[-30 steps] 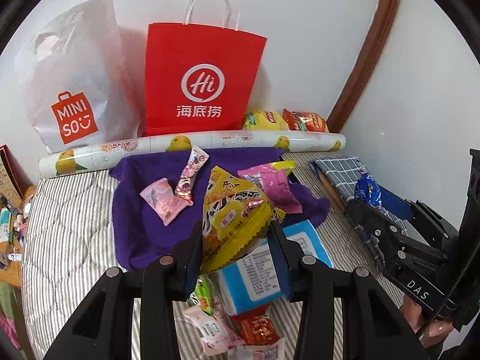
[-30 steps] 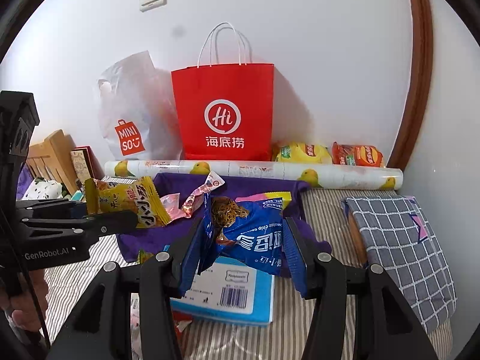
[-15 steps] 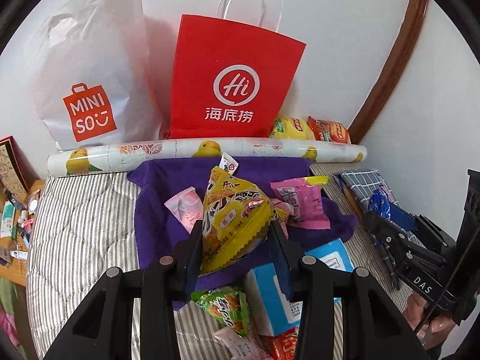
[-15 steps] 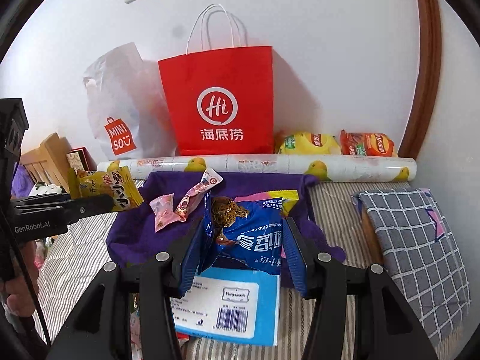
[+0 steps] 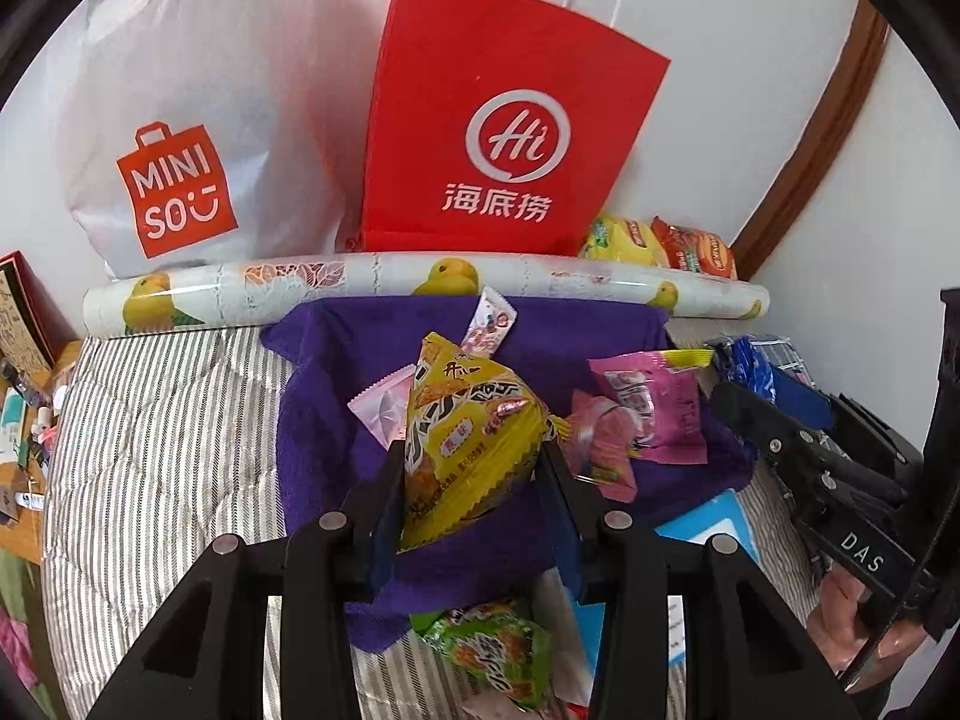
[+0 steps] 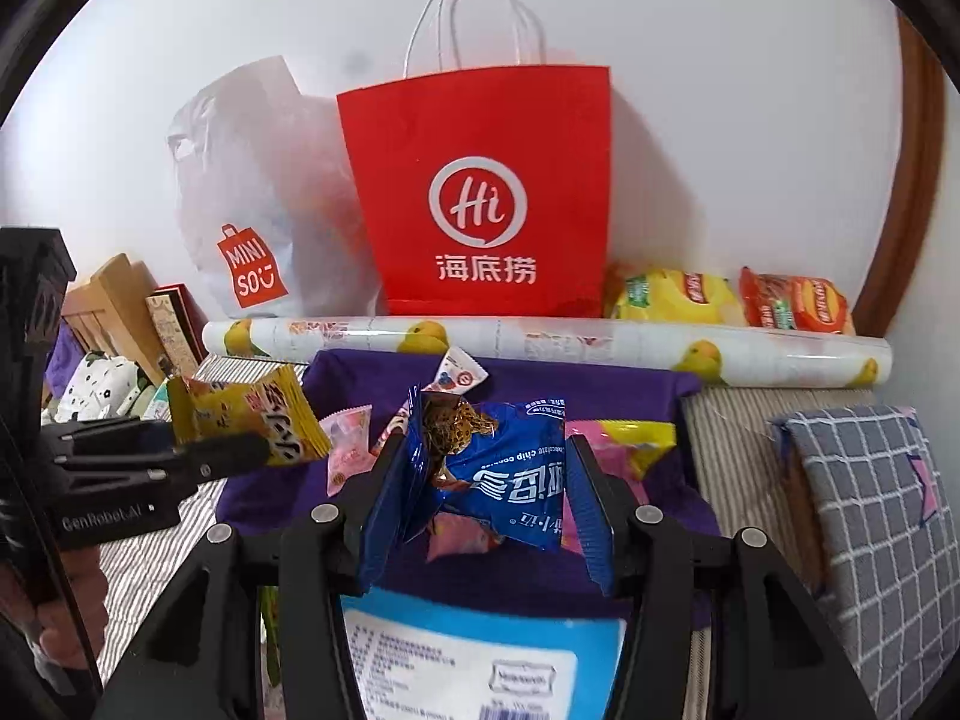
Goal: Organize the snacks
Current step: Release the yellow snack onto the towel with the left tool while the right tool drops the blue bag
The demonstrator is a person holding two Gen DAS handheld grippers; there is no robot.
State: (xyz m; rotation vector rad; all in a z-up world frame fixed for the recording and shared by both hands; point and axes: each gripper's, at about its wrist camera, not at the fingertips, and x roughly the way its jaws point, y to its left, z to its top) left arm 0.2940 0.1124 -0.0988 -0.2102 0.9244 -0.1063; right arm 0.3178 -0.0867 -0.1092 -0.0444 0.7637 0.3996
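My left gripper (image 5: 471, 468) is shut on a yellow snack packet (image 5: 462, 432), held above a purple towel (image 5: 372, 354). The same packet (image 6: 252, 414) and gripper show at the left of the right wrist view. My right gripper (image 6: 483, 468) is shut on a blue cookie packet (image 6: 510, 474) over the towel (image 6: 600, 390). Pink packets (image 5: 654, 402) and a small pink-and-white wrapper (image 5: 489, 324) lie on the towel. A red paper bag (image 5: 504, 120) and a white plastic bag (image 5: 180, 120) stand against the wall.
A rolled lemon-print sheet (image 5: 384, 282) lies across the back of the striped mattress (image 5: 150, 450). Yellow and orange chip bags (image 6: 732, 300) sit behind the roll. A blue box (image 6: 468, 660) and a green packet (image 5: 486, 654) lie near me. A checked cushion (image 6: 870, 510) is at the right.
Both grippers have moved forward toward the bags with their packets still held. The towel and its packets now sit closer beneath them, and the bags loom larger.
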